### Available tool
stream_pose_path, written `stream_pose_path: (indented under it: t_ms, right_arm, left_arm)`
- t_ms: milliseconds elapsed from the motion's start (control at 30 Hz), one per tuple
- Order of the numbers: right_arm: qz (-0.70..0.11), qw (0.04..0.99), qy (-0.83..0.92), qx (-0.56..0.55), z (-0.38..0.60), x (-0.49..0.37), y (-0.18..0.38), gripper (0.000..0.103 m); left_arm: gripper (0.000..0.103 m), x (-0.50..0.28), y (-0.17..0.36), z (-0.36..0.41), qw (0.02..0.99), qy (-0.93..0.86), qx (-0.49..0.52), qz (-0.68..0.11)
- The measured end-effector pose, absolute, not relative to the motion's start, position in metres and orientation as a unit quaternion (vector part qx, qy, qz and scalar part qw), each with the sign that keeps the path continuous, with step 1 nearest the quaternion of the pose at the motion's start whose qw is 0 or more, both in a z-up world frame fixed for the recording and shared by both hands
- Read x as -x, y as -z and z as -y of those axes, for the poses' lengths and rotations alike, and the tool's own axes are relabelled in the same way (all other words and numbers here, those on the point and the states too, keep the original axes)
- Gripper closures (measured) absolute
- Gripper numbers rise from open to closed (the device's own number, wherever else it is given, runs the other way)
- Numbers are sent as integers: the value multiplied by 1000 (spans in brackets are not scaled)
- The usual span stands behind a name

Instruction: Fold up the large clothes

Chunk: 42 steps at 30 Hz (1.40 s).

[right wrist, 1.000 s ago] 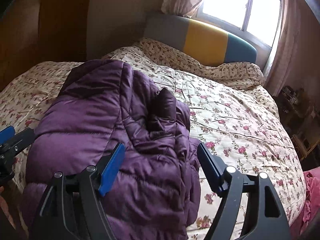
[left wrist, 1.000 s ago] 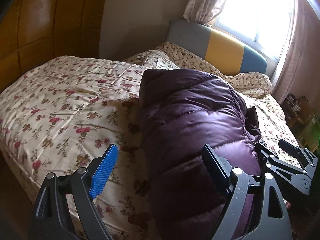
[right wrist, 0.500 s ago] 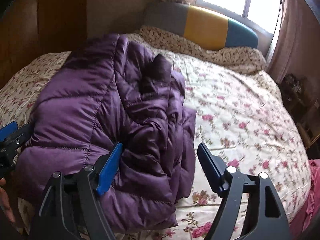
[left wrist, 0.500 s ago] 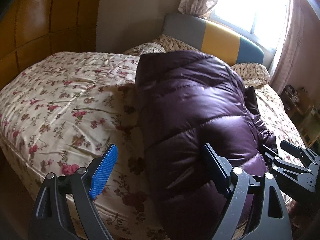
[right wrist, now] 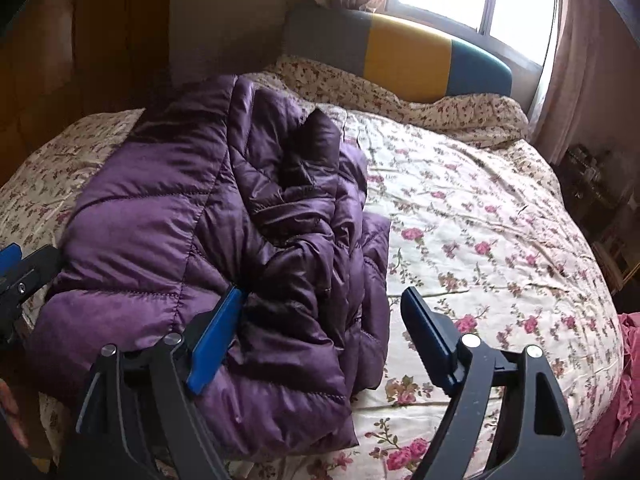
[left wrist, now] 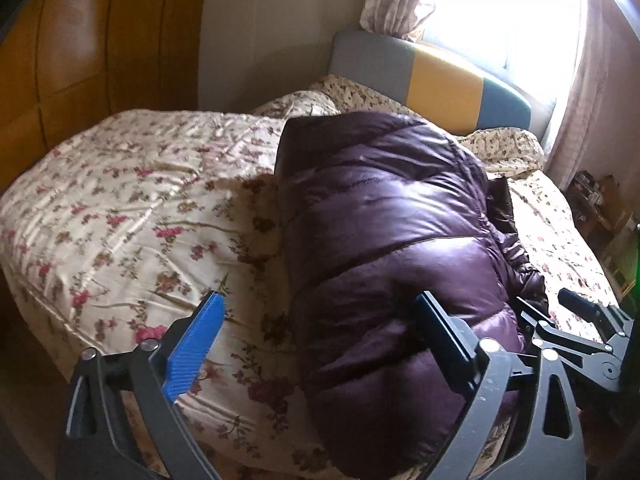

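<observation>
In the left wrist view, a shiny purple quilted down jacket (left wrist: 384,240) lies folded into a long bundle on a bed covered by a cream quilt printed with red flowers (left wrist: 132,208). The bundle runs from the near edge of the bed toward the headboard of grey, yellow and blue padded panels (left wrist: 432,76), which stands below a bright window hung with pale patterned curtains (left wrist: 396,0). The left gripper (left wrist: 320,328) has its black jaws spread wide, and they have just been opening further. Its blue ribbed pad (left wrist: 192,356) hangs over the flowered quilt, clear of the fabric, while the dark pad on the other finger lies in front of the jacket's near end; nothing is pinched between them. At the right edge the black frame of the right gripper (left wrist: 576,332) shows beside the jacket's crumpled side. A brown padded wall panel (left wrist: 60,60) fills the upper left.

In the right wrist view, the same jacket (right wrist: 168,216) occupies the left half of the bed, smooth and quilted on its left part, bunched into folds on its right, with a darker flap standing up near the middle. The right gripper (right wrist: 320,336) is likewise wide apart, having just been opening, and the jacket's lower right corner sits between the fingers without being squeezed. Its blue pad (right wrist: 214,340) lies against the jacket's surface; whether it presses cannot be told. The flowered quilt (right wrist: 480,240) stretches bare to the right, and a pink ruffled cloth (right wrist: 624,392) hangs at the bed's right edge. Part of the left gripper (right wrist: 20,276) enters at the left border.
</observation>
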State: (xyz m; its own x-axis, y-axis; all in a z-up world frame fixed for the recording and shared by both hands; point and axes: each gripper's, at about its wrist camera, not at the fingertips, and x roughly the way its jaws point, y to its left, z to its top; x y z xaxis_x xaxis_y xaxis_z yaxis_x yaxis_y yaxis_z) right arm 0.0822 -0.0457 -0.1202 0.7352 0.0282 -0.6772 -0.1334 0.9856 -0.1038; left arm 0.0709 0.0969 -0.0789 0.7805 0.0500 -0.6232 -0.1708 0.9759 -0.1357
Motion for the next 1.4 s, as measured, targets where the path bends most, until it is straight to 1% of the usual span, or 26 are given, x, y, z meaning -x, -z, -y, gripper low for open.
stream_pose_path:
  t_ms: [67, 200, 367, 433, 767, 1033, 1233, 1400]
  right_arm:
    - [-358, 930, -41, 70, 45, -78, 114, 16]
    - [-356, 931, -41, 63, 47, -69, 103, 13]
    - [-355, 932, -46, 56, 43, -54, 92, 4]
    - [-356, 932, -48, 57, 41, -50, 89, 3]
    - [-368, 927, -55, 44, 39, -40, 83, 3]
    - [-362, 928, -59, 57, 34, -31, 82, 3]
    - [-359, 929, -54, 71, 33, -27, 83, 2]
    - [-353, 930, -55, 86, 29, -25, 83, 2]
  left_arm:
    - [4, -66, 73, -93, 941, -66, 85, -321]
    - [4, -56, 64, -90, 943, -80, 81, -314]
    - [4, -46, 58, -87, 943, -99, 71, -310]
    - [4, -41, 57, -87, 943, -104, 69, -308]
    - [4, -25, 51, -92, 939, -135, 72, -308]
    - [4, -18, 53, -97, 933, -155, 79, -315]
    - [4, -14, 51, -95, 938, -137, 95, -304]
    - [4, -16, 52, -91, 936, -145, 82, -311]
